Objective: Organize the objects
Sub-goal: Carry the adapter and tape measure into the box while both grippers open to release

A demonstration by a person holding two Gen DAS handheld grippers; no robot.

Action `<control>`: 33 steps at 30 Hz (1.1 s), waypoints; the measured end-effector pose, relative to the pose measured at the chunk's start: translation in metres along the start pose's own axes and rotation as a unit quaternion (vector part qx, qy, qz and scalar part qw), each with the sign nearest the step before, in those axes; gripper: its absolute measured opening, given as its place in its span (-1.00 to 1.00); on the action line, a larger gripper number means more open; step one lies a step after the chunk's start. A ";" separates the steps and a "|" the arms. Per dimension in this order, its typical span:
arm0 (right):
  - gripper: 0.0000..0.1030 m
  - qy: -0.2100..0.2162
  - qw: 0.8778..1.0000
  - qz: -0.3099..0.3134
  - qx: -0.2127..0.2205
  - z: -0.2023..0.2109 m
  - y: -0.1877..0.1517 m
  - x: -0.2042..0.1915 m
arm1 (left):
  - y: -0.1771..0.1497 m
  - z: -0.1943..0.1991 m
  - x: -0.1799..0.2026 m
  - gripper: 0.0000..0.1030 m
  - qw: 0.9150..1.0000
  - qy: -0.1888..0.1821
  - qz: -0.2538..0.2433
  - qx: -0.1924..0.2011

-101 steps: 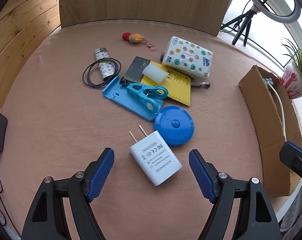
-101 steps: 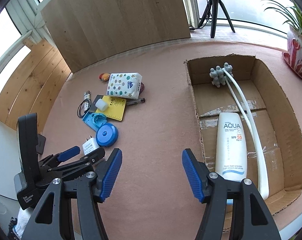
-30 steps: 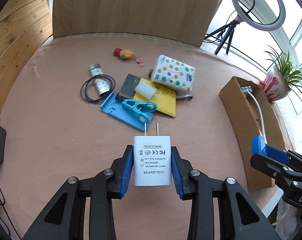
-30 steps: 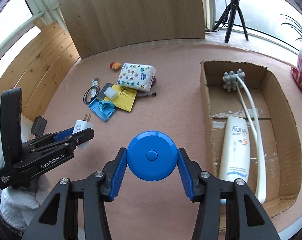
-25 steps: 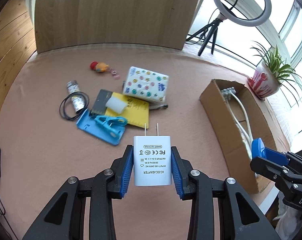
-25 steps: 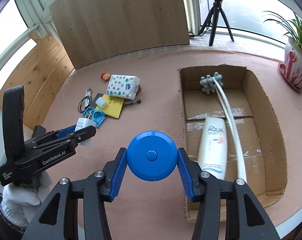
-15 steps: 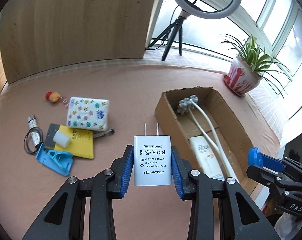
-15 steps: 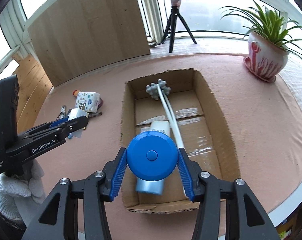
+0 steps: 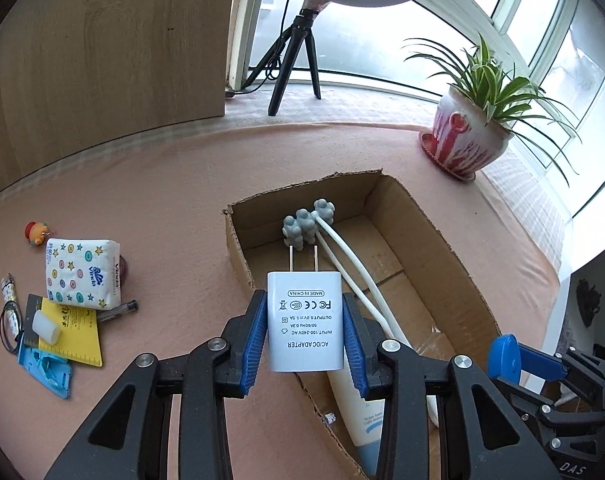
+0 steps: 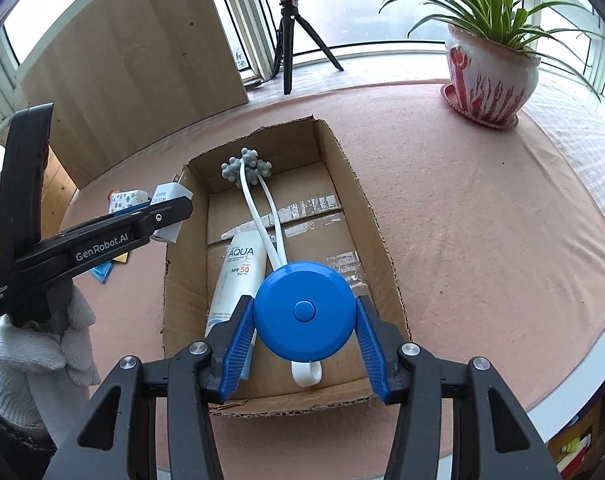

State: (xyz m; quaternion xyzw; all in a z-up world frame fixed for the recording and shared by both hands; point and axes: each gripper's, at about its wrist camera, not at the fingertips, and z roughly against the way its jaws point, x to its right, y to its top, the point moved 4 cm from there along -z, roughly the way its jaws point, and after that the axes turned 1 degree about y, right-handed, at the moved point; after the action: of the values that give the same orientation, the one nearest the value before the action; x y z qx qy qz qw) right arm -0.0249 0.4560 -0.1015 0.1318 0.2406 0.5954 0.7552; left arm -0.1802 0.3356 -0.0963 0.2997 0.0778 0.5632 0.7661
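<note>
white AC/DC adapter (image 9: pixel 305 321): prongs forward, clamped in my left claw (image 9: pixel 305 340) | blue round tape measure (image 10: pixel 302 311): gripped in my right claw (image 10: pixel 303 350), above open cardboard box (image 10: pixel 382 248)

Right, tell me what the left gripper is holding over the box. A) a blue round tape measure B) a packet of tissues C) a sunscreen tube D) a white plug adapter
D: the left gripper is shut on the white plug adapter, prongs pointing away, above the cardboard box; the blue round tape measure is in the right gripper.
</note>
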 end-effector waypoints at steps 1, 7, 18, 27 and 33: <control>-0.10 0.001 1.000 0.000 0.000 -0.001 0.000 0.000 | 0.000 -0.002 0.000 -0.25 1.000 0.001 0.000 -0.002; -0.10 0.010 1.000 0.005 -0.002 -0.004 0.002 -0.004 | 0.001 -0.006 0.003 -0.19 1.000 -0.019 0.006 -0.003; 0.12 0.016 1.000 0.004 0.001 -0.002 0.002 -0.017 | 0.004 0.012 -0.015 0.24 1.000 -0.004 0.021 0.012; 0.14 0.025 1.000 0.002 -0.005 -0.003 0.003 -0.032 | -0.002 0.025 -0.050 0.24 0.999 0.018 0.035 0.007; 0.16 0.030 0.999 0.003 -0.011 -0.006 -0.002 -0.046 | -0.016 0.031 -0.099 0.24 0.997 0.044 0.066 -0.005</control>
State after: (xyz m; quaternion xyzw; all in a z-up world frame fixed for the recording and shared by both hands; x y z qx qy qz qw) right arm -0.0341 0.4111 -0.0979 0.1061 0.2560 0.6041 0.7472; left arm -0.1880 0.2314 -0.1019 0.2756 0.0888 0.6256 0.7244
